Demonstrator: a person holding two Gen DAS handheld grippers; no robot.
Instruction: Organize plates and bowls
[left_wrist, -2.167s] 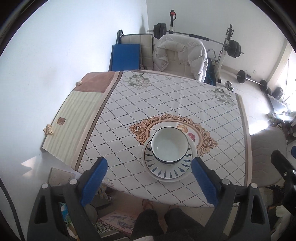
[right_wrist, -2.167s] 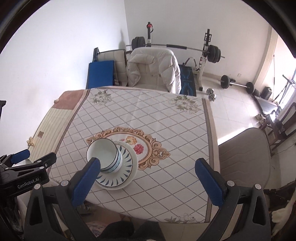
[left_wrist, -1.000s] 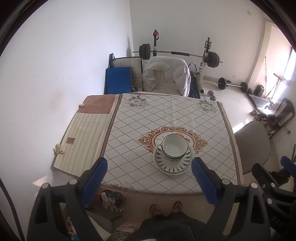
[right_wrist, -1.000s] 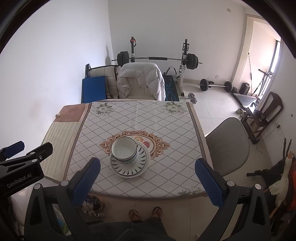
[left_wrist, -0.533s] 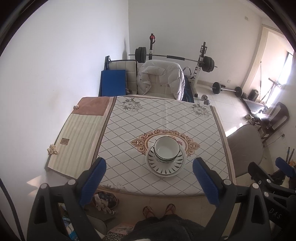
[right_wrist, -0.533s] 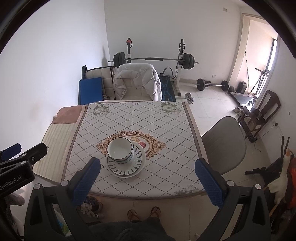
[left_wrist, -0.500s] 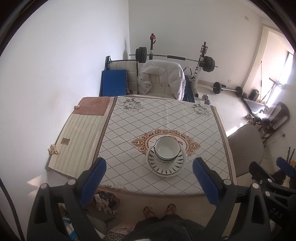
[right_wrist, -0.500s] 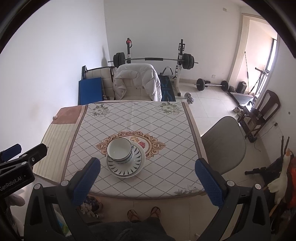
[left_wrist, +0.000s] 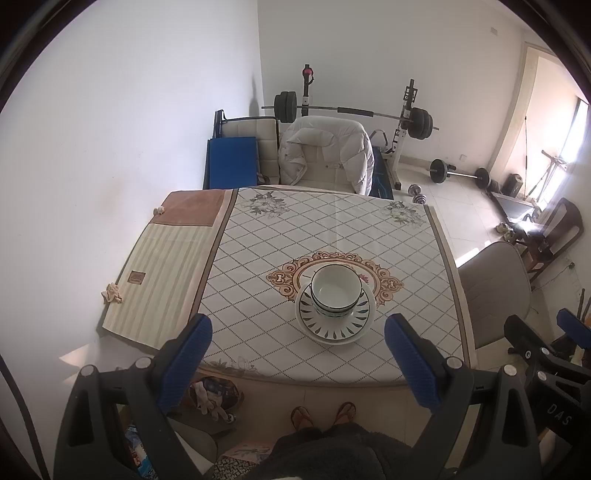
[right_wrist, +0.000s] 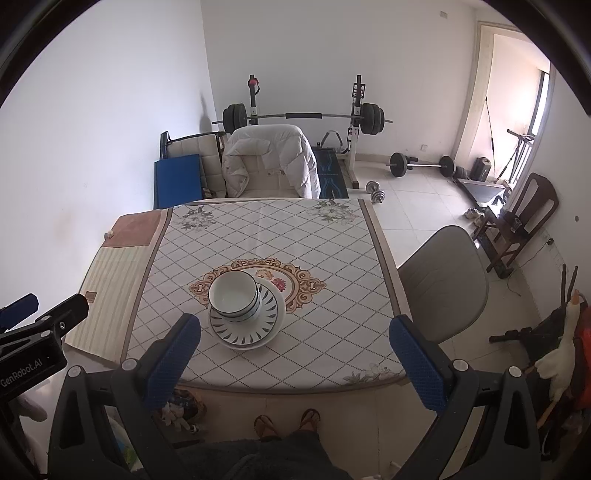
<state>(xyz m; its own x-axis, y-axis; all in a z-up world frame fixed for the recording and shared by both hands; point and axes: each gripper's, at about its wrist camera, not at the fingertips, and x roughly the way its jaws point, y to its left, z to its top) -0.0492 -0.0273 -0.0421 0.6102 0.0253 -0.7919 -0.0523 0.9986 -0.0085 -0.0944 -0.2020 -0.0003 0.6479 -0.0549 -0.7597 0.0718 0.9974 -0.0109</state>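
Both grippers, left gripper (left_wrist: 297, 354) and right gripper (right_wrist: 293, 350), gape empty above the worktop (left_wrist: 332, 221); bowls (left_wrist: 335, 291), seemingly two, sit stacked on plates (left_wrist: 334, 328).

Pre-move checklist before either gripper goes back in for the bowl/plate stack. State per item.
1. Left gripper empty, jaws wide open: ok.
2. Right gripper empty, jaws wide open: ok.
3. Bowls nested and sitting upright on the plate: ok.
4. Number of stacked bowls and plates: cannot tell; banding suggests two bowls, and there may be a second rim under the plate.
5. Stack well inside the table edge, on the medallion: ok.
6. Both grippers high above and back from the table, nothing between them and the stack: ok.
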